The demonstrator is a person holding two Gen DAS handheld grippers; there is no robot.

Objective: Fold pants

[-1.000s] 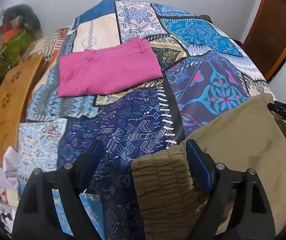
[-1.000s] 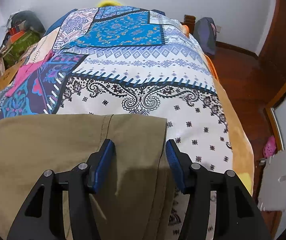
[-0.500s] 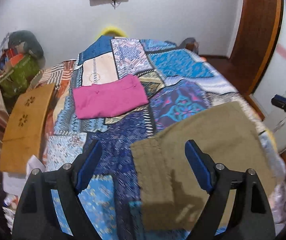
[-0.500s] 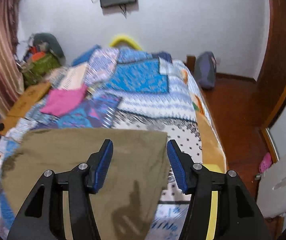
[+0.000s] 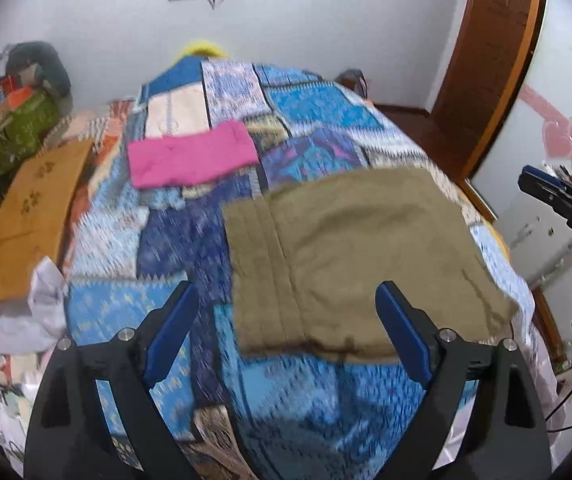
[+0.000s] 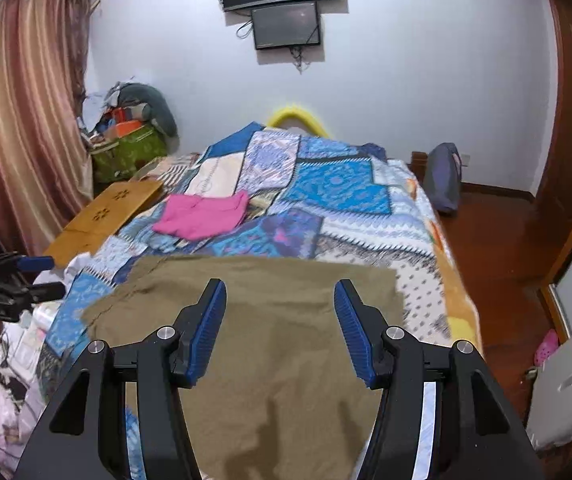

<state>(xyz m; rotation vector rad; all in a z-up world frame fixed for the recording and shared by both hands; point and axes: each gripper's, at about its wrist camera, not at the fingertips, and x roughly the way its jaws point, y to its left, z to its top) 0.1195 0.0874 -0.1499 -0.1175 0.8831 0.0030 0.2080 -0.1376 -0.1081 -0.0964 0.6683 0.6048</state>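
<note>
Olive-khaki pants point(image 5: 358, 256) lie folded flat on the near end of the patchwork bedspread point(image 5: 310, 112), with the elastic waistband on the left. They also show in the right wrist view point(image 6: 269, 344). My left gripper point(image 5: 288, 332) is open and empty, held above and behind the near edge of the pants. My right gripper point(image 6: 279, 330) is open and empty, held above the pants. The right gripper also shows at the far right of the left wrist view point(image 5: 558, 196). The left gripper shows at the left edge of the right wrist view point(image 6: 9, 280).
A folded pink garment point(image 5: 189, 156) lies farther up the bed. A wooden board point(image 5: 33, 216) leans at the bed's left side, with bags point(image 6: 129, 140) behind it. White clutter point(image 5: 25, 312) sits at the near left. A door point(image 5: 486, 60) and wooden floor point(image 6: 498, 248) are on the right.
Both grippers have pulled up and back from the pants. One second ago the pants lay between the open fingers at bed level; now they lie flat below and the view takes in the room.
</note>
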